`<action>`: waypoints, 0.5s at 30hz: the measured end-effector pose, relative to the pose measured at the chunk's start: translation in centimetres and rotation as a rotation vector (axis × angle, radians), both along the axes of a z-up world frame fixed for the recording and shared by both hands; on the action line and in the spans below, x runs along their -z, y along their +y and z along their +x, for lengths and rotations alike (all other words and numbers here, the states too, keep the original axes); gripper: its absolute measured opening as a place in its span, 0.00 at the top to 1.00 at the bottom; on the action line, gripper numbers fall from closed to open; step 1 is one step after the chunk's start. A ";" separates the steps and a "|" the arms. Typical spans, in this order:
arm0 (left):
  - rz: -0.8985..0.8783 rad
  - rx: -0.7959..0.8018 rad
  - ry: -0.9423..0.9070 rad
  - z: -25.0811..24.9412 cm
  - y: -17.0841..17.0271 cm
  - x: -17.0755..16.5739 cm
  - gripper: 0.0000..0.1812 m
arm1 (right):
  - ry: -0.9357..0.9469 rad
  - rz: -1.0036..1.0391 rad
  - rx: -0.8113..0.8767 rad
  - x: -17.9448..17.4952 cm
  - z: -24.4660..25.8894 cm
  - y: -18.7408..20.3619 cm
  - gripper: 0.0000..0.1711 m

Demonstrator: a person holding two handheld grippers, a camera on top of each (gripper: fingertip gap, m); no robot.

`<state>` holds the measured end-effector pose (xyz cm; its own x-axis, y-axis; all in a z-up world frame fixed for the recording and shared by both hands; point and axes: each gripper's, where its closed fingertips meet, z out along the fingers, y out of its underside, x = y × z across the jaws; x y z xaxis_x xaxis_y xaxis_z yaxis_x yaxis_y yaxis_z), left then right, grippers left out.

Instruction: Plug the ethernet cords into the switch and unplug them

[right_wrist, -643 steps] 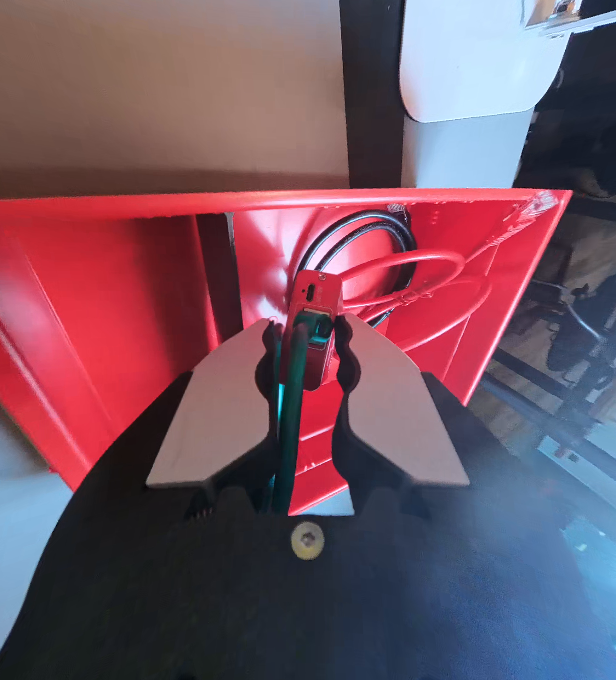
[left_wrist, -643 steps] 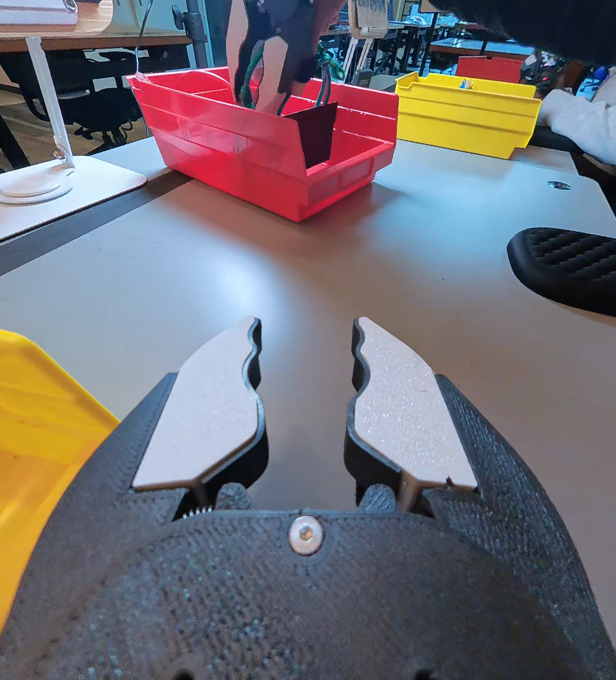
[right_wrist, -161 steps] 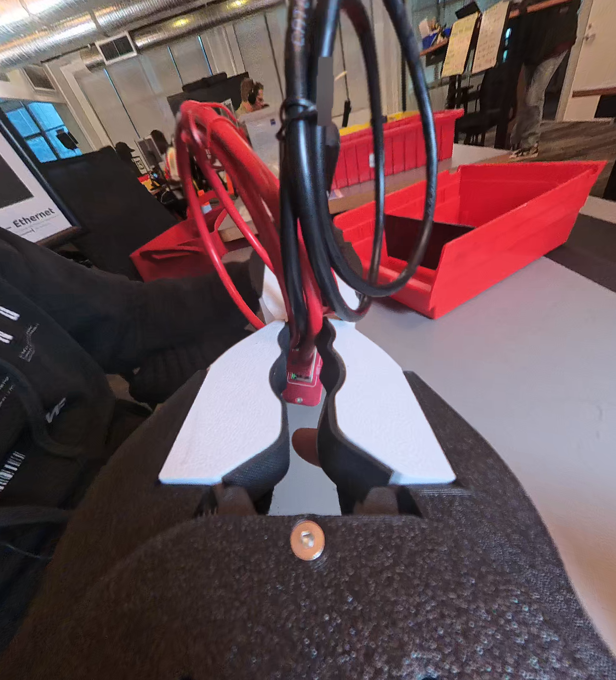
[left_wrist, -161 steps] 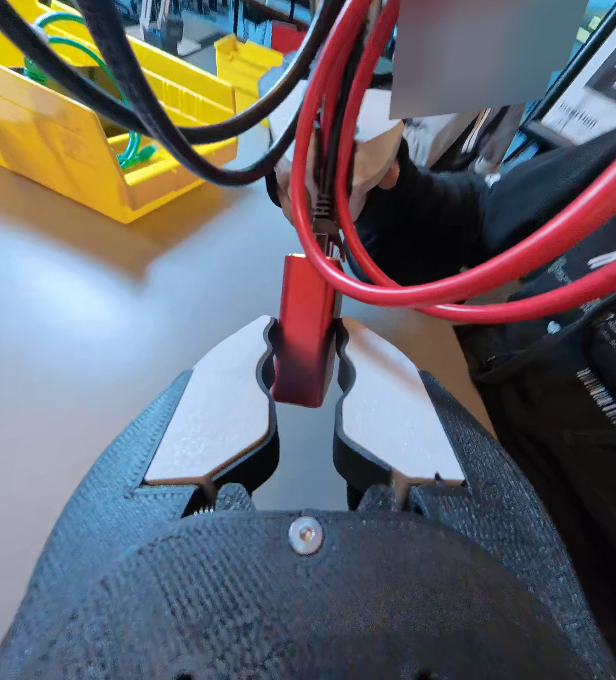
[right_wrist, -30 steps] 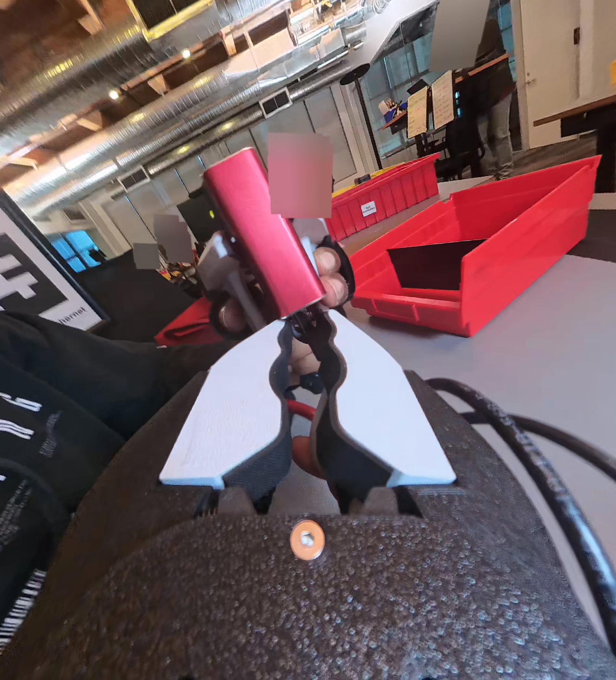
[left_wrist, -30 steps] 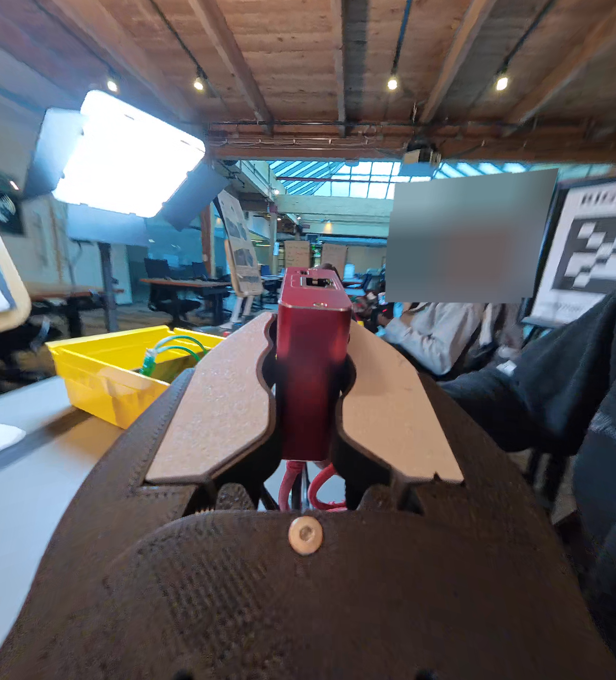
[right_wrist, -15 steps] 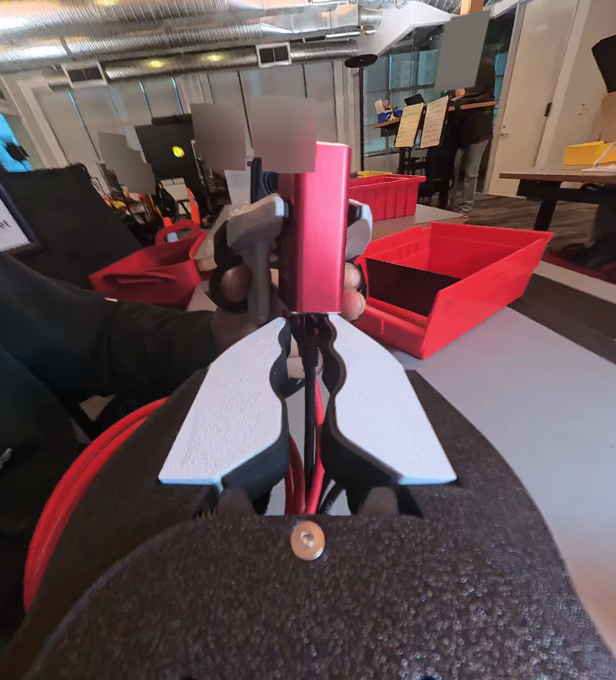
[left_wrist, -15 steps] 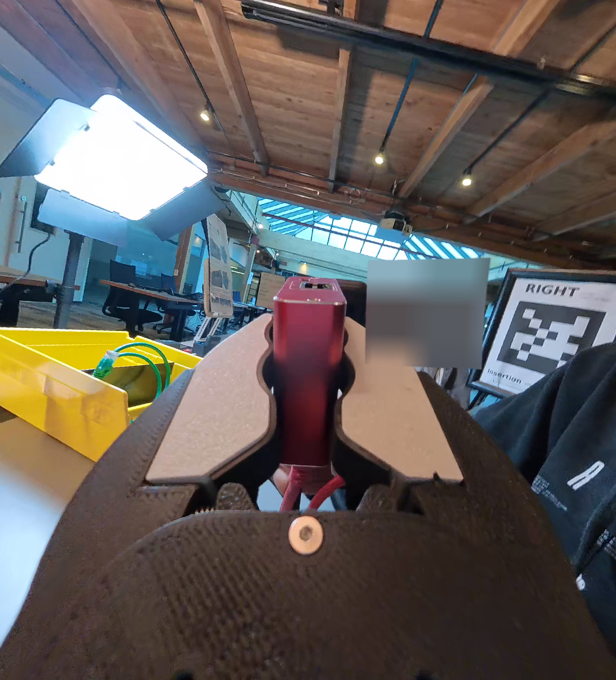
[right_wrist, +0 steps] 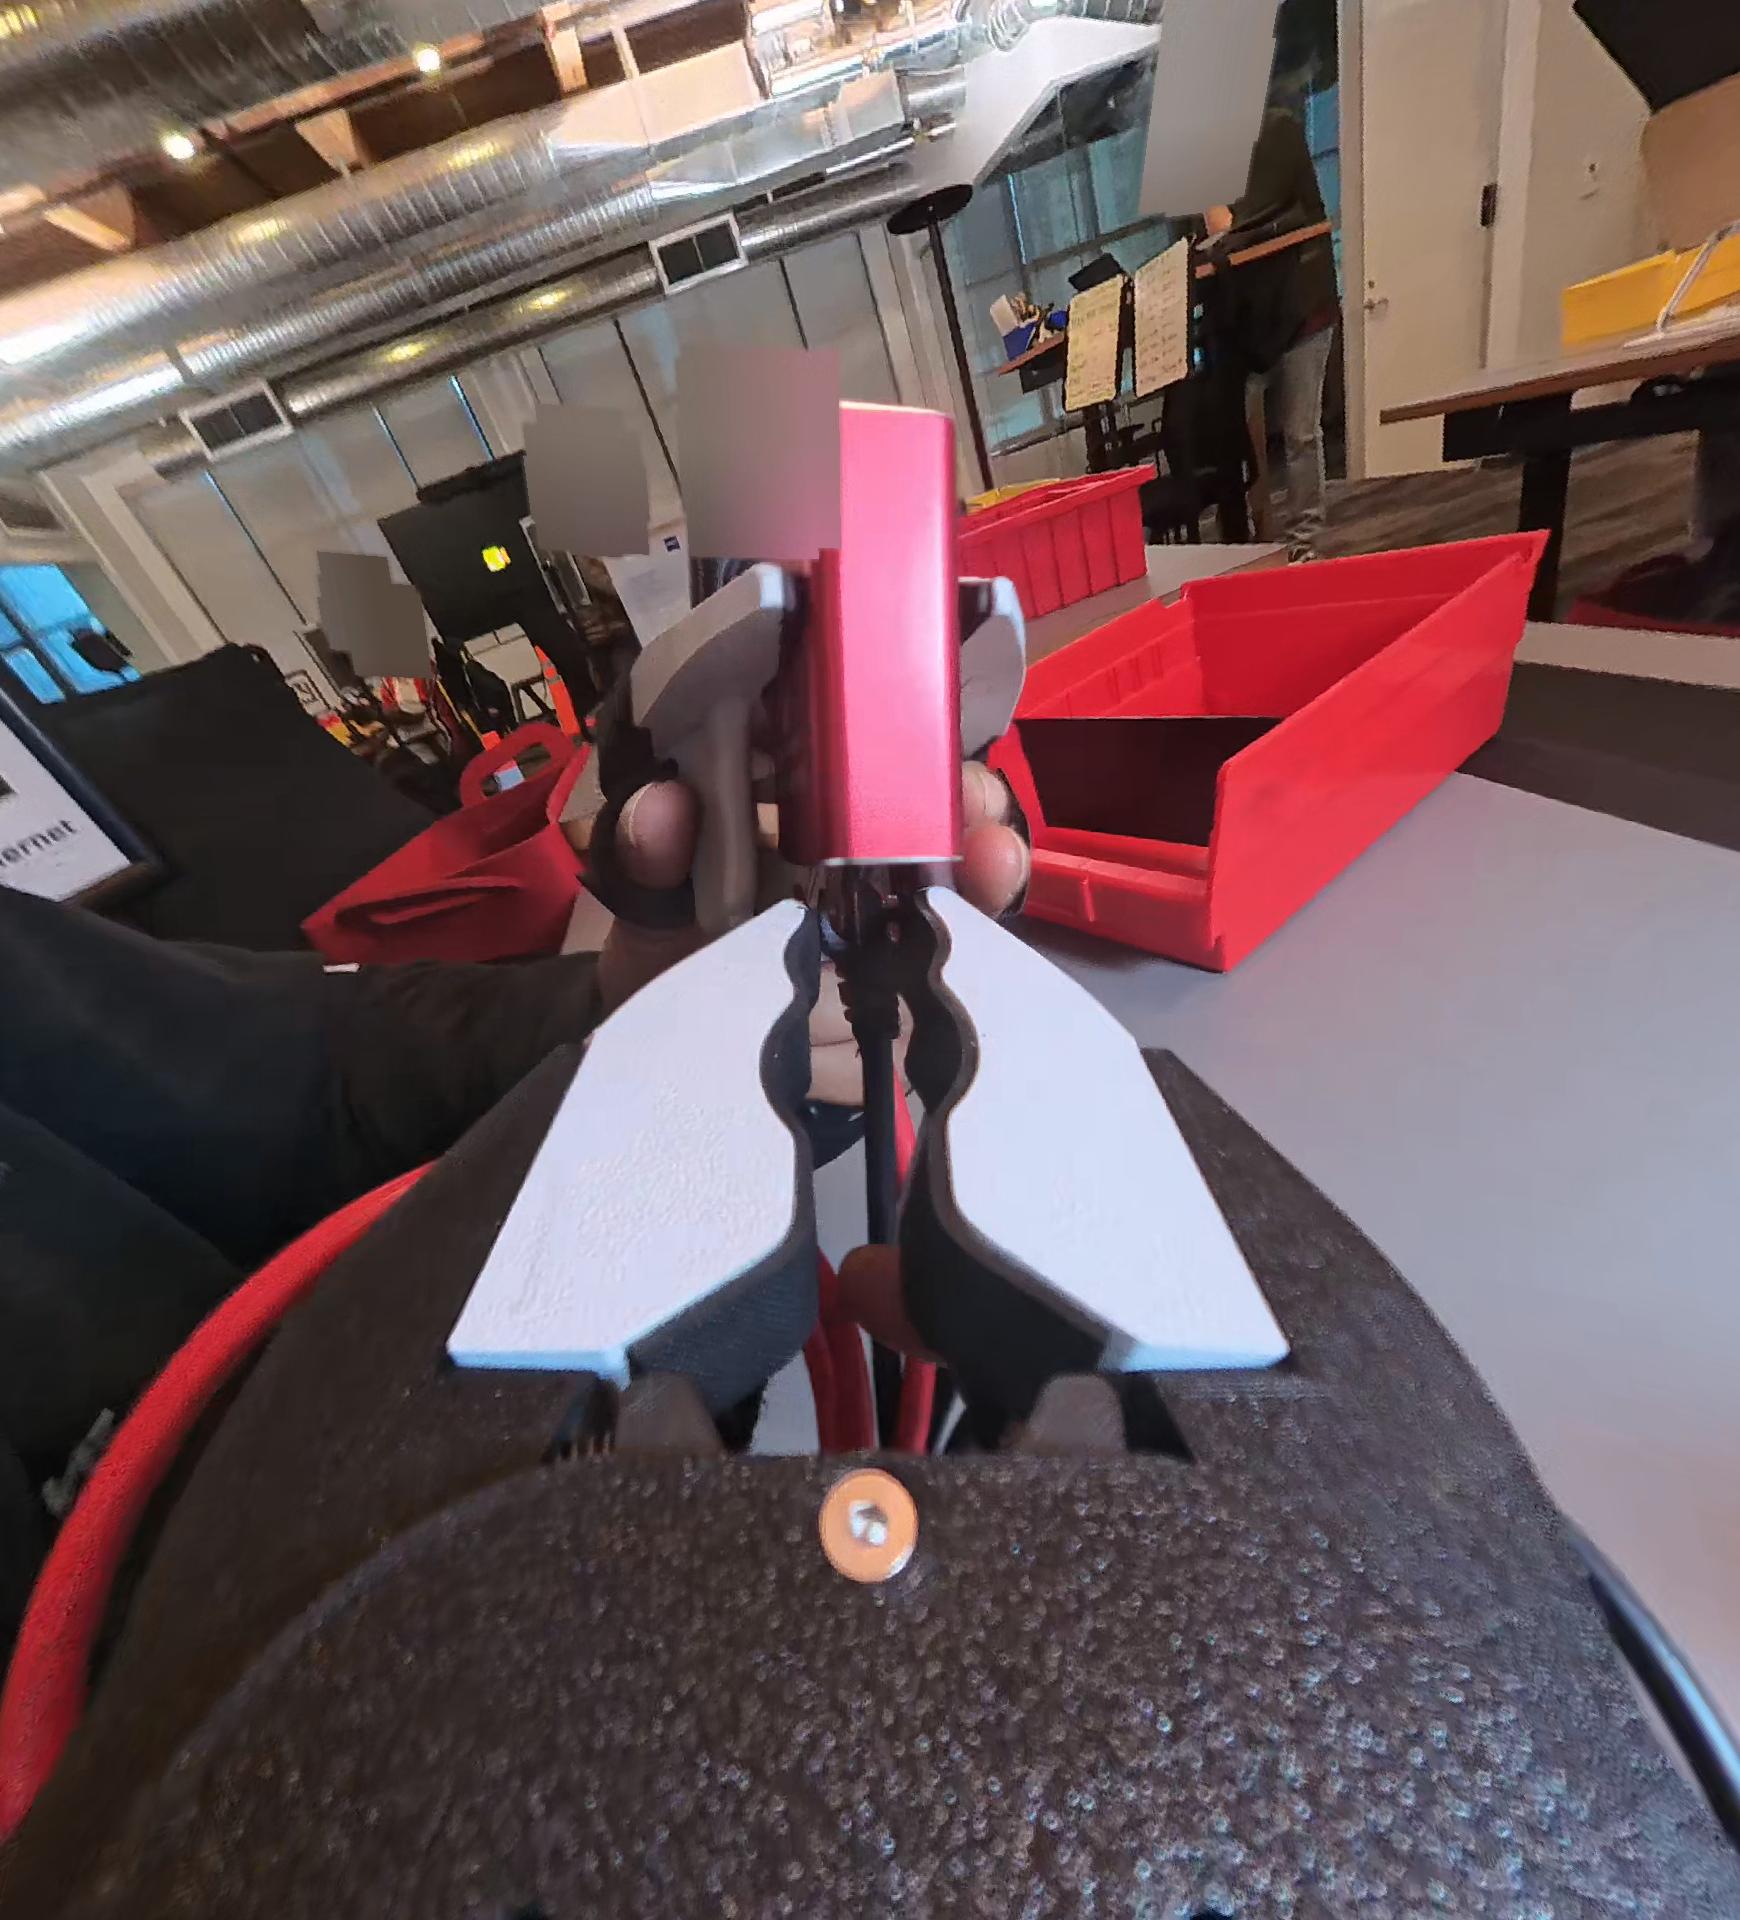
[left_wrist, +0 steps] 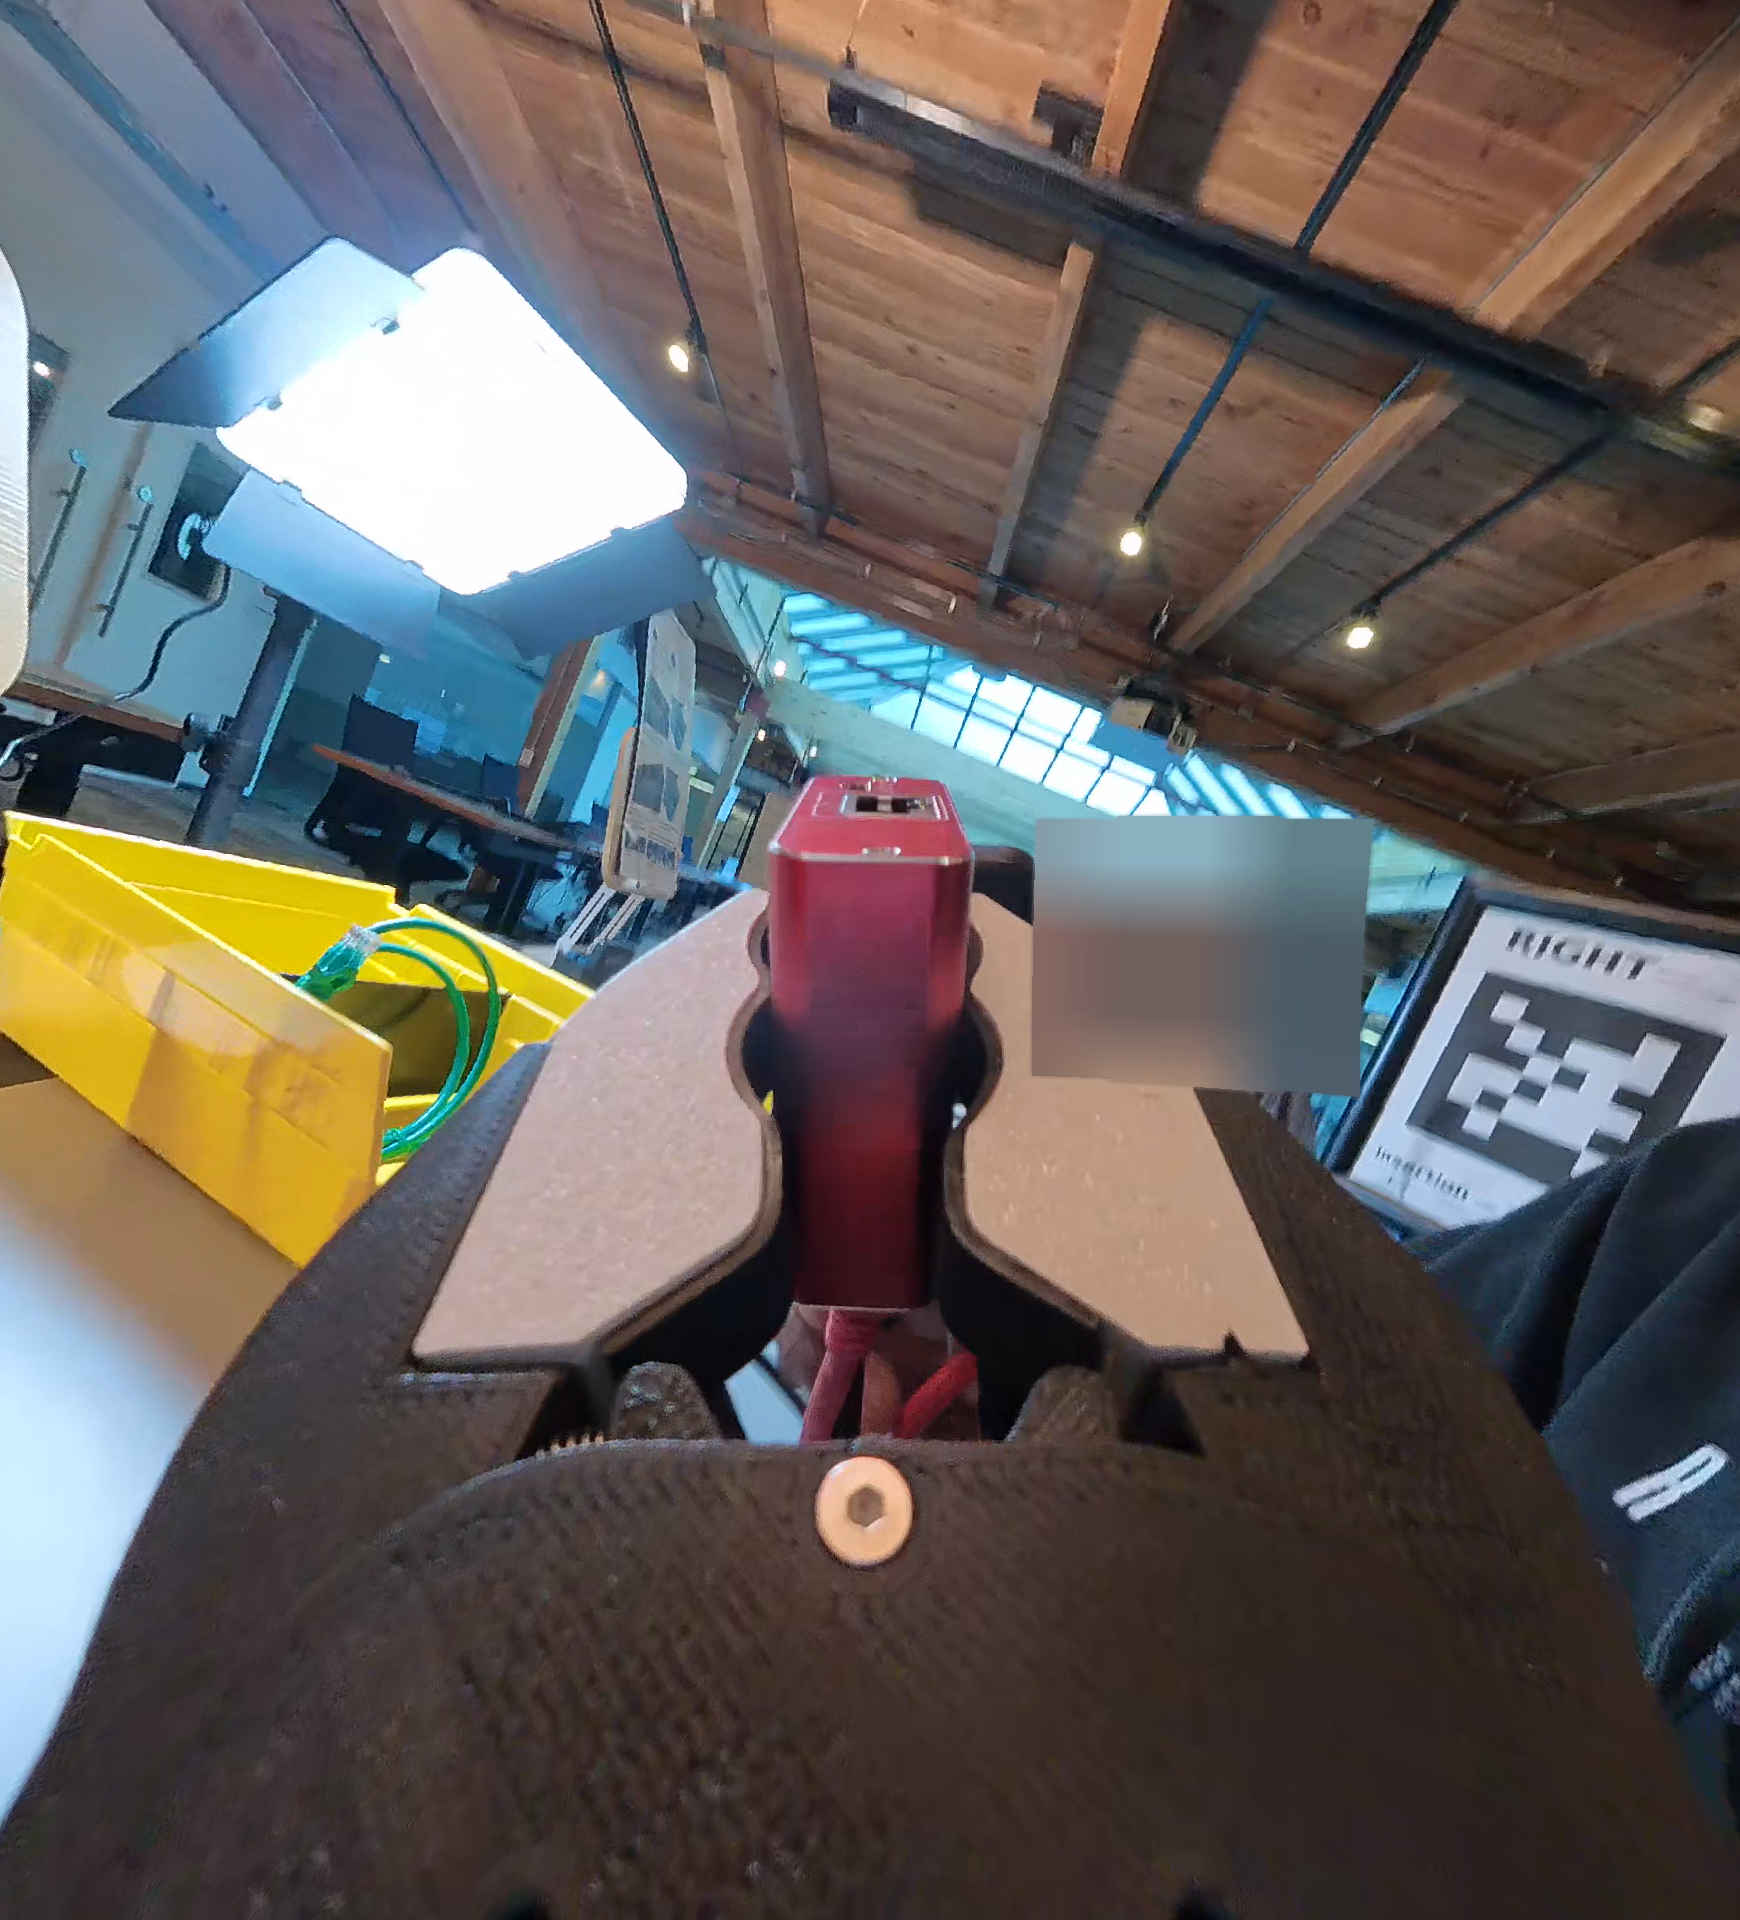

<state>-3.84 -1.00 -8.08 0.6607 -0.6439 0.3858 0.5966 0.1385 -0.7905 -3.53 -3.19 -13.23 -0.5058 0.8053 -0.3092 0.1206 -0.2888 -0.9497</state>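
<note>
Both grippers clamped, switch held upright between them.

My left gripper (left_wrist: 868, 1039) is clenched on the red switch (left_wrist: 861, 1081), standing upright above the table (right_wrist: 1468, 1091); red cords (left_wrist: 835, 1387) hang from its underside. My right gripper (right_wrist: 868, 935) pinches a black cord (right_wrist: 878, 1122) right under the switch's lower end. Behind sits a red bin (right_wrist: 1365, 748); left, a yellow bin (left_wrist: 170, 1039) holds a green cord (left_wrist: 430, 1039).
</note>
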 end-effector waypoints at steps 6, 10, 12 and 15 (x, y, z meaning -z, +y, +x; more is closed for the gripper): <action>-0.103 -0.019 0.298 0.8 0.3 1.2 0.84 | -0.071 -0.005 0.007 0.4 -0.1 0.5 0.93; -0.051 -0.040 0.349 1.3 -0.3 0.9 0.84 | -0.087 0.017 -0.016 0.4 -0.2 0.3 0.93; -0.025 -0.078 0.433 1.7 -0.4 0.9 0.84 | -0.093 -0.008 -0.050 0.7 -0.2 0.0 0.92; 0.102 0.043 0.433 4.3 -2.7 -1.5 0.84 | -0.146 -0.056 -0.025 2.9 -0.8 1.2 0.92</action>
